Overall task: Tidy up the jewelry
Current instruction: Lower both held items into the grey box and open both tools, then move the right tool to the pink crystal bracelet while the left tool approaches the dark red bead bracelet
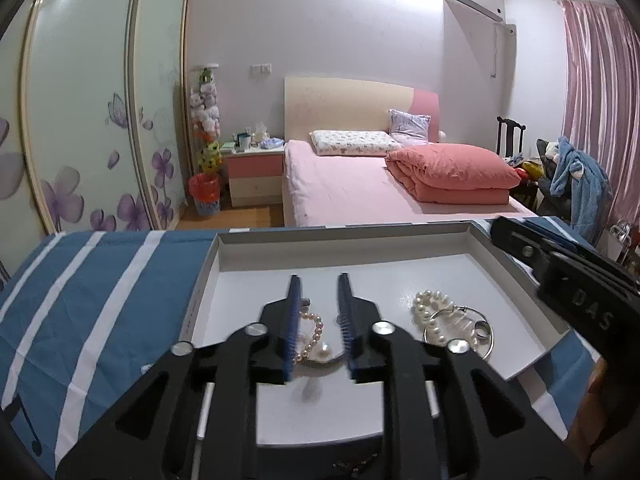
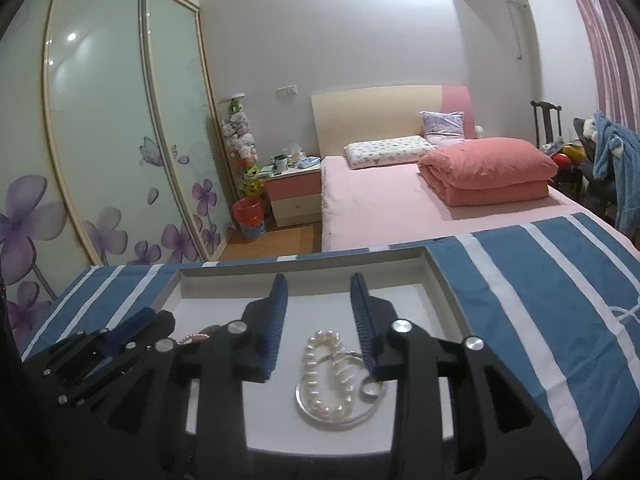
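Observation:
A shallow white tray (image 1: pixel 400 244) lies on a blue-and-white striped cloth. My left gripper (image 1: pixel 319 284) is open above a thin pearl chain with a large pearl (image 1: pixel 316 338) in the tray's left part. My right gripper (image 2: pixel 319 282) is open above a coiled pearl bracelet (image 2: pixel 326 376) that lies on a silver bangle (image 2: pixel 340 420) with a small ring (image 2: pixel 370 390) beside it. The same pearl bracelet (image 1: pixel 430 306) shows right of my left gripper. My right gripper's body (image 1: pixel 568 276) enters the left wrist view from the right.
The striped cloth (image 2: pixel 540 300) covers the table on both sides of the tray. Behind it stand a pink bed (image 1: pixel 360 188), a nightstand (image 1: pixel 256 172), a red bin (image 1: pixel 205 192) and flowered wardrobe doors (image 1: pixel 100 120). A cluttered chair (image 1: pixel 572 176) stands at right.

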